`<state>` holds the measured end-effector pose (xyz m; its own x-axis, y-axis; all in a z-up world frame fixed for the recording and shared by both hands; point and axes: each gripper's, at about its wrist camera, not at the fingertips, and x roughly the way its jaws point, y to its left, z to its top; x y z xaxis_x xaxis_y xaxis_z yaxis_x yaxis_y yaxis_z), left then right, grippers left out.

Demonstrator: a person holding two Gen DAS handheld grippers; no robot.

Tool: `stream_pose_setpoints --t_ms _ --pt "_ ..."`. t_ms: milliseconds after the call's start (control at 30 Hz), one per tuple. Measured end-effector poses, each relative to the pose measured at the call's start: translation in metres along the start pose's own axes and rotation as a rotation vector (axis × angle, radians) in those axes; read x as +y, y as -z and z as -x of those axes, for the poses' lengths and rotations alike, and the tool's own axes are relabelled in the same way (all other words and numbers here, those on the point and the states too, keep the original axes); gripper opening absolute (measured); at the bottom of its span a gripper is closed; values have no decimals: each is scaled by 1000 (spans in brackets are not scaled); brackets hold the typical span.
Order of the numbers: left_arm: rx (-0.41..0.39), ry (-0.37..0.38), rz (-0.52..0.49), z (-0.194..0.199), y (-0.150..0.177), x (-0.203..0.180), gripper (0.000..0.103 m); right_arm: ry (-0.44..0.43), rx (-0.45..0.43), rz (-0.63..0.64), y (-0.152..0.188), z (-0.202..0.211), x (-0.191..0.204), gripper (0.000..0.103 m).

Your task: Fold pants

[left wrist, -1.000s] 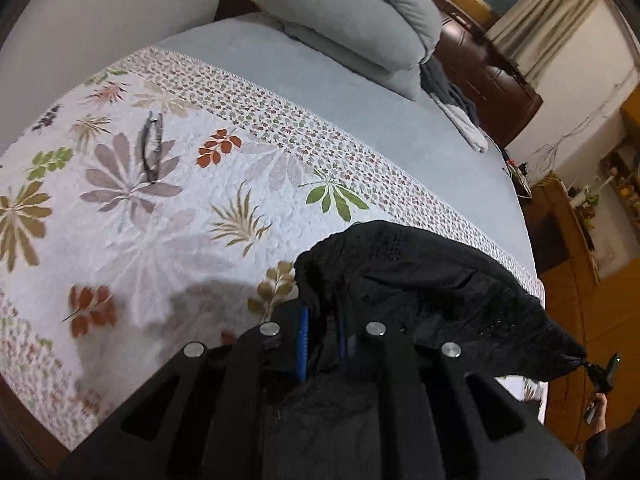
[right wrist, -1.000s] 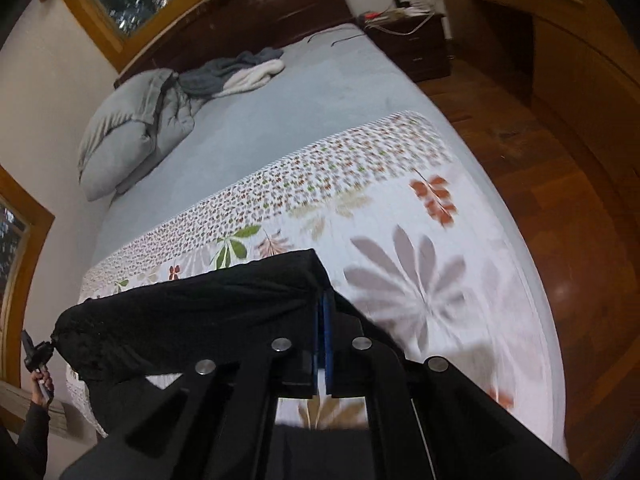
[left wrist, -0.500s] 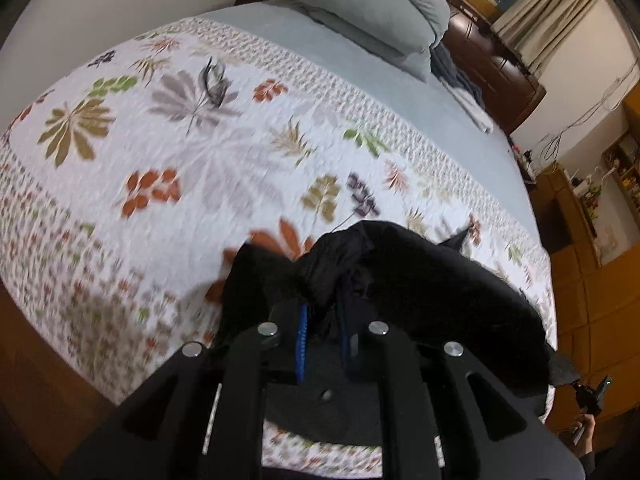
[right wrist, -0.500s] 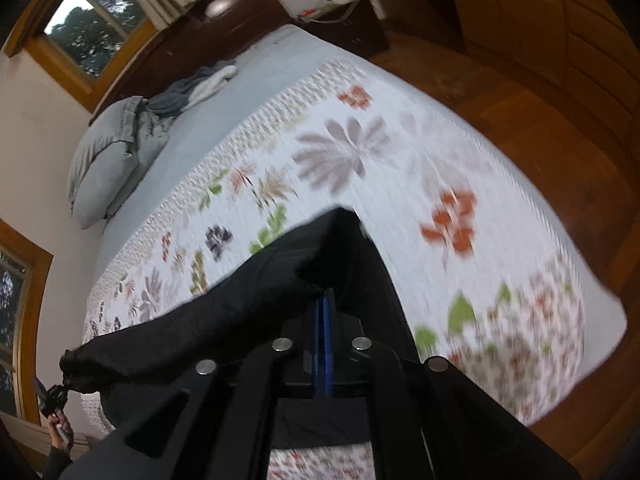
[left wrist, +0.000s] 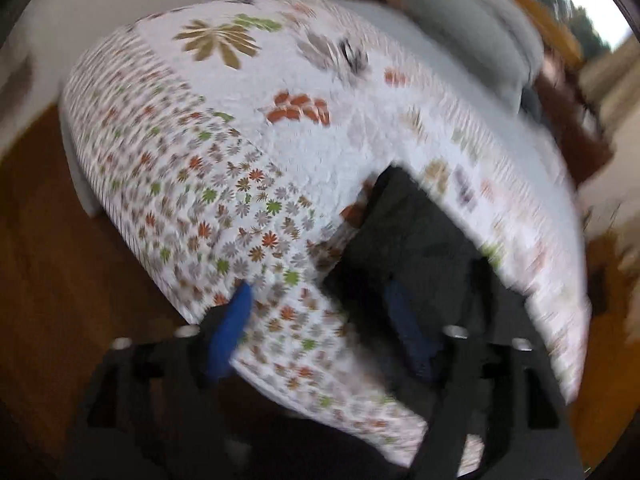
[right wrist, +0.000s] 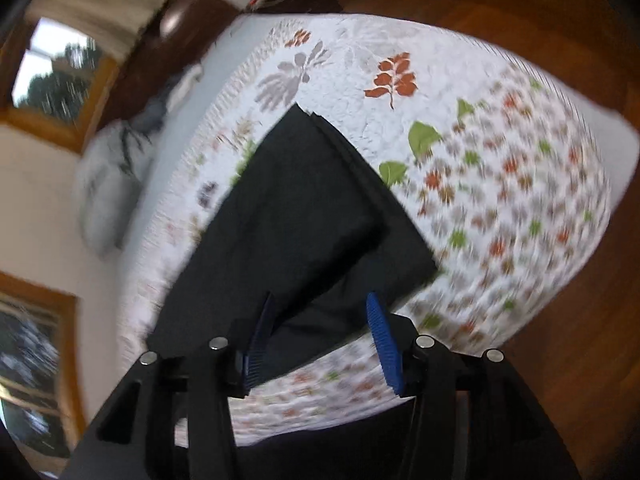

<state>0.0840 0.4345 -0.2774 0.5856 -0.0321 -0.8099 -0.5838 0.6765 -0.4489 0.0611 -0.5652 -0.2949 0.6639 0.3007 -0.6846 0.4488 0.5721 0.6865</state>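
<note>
Nearest the lens, the right gripper [right wrist: 320, 332] hangs over the foot of the bed, its jaws opening, blue pads [right wrist: 385, 344] spread either side of the near edge of the black pants [right wrist: 304, 216] without pressing on it. The left gripper [left wrist: 320, 320] also has its jaws opening, spread wide; one blue pad sits over the quilt, the other over the dark cloth, gripping nothing. The pants lie folded flat on the leaf-patterned quilt [right wrist: 500, 160] near the bed's foot corner. Farther back are a grey pillow [right wrist: 108, 184], a dark wooden headboard [right wrist: 176, 40] and a window [right wrist: 56, 68]; wooden floor [right wrist: 560, 20] surrounds the bed. Both views are motion-blurred.
</note>
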Motion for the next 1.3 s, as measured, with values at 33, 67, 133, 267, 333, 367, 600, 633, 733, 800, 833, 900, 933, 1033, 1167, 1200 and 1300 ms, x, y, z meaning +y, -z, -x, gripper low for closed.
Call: stream_pose_setpoints --t_ms 33,67,133,267,333,367,600,633,733,800,833,900,933,1033,1167,1200,1300 --pt "-20 37 37 6 2 3 89 -53 -11 -46 2 3 -4 50" --pt "-35 88 86 11 5 8 89 -89 -19 -81 3 3 -8 50" --pt "-10 171 164 8 12 8 91 -124 -22 -122 2 -3 -10 51" --pt "87 234 223 -16 27 -5 91 -134 -34 -182 -4 -22 -12 56" --pt "120 242 215 -27 34 -15 92 -154 -40 -234 -8 -33 -17 56" --pt "132 243 207 -32 37 -20 92 -158 -46 -258 -10 -37 -20 56" --pt "134 157 163 -66 30 -50 93 -145 -48 -316 -23 -56 -30 59" --pt "146 116 160 -72 26 -52 92 -144 -49 -318 -25 -58 -31 59" --pt "159 66 172 -84 18 -52 70 -142 -47 -324 -31 -65 -28 62" --pt "188 22 142 -91 15 -57 56 -139 -46 -318 -34 -68 -26 63" --pt "186 6 131 -91 12 -55 45 -139 -45 -316 -35 -70 -25 63" --pt "199 -2 106 -95 10 -58 27 -137 -47 -311 -38 -73 -23 62" --pt "194 -6 107 -94 9 -58 23 -129 -46 -303 -38 -74 -21 49" --pt "183 -3 120 -90 7 -57 12 -105 -42 -271 -40 -73 -15 10" --pt "177 19 145 -80 4 -55 9 -85 -57 -216 -39 -58 -5 7" --pt "180 26 152 -78 2 -53 9 -82 -58 -207 -38 -53 -4 7" --pt "202 20 153 -75 1 -49 8 -68 -48 -198 -35 -47 -8 7"
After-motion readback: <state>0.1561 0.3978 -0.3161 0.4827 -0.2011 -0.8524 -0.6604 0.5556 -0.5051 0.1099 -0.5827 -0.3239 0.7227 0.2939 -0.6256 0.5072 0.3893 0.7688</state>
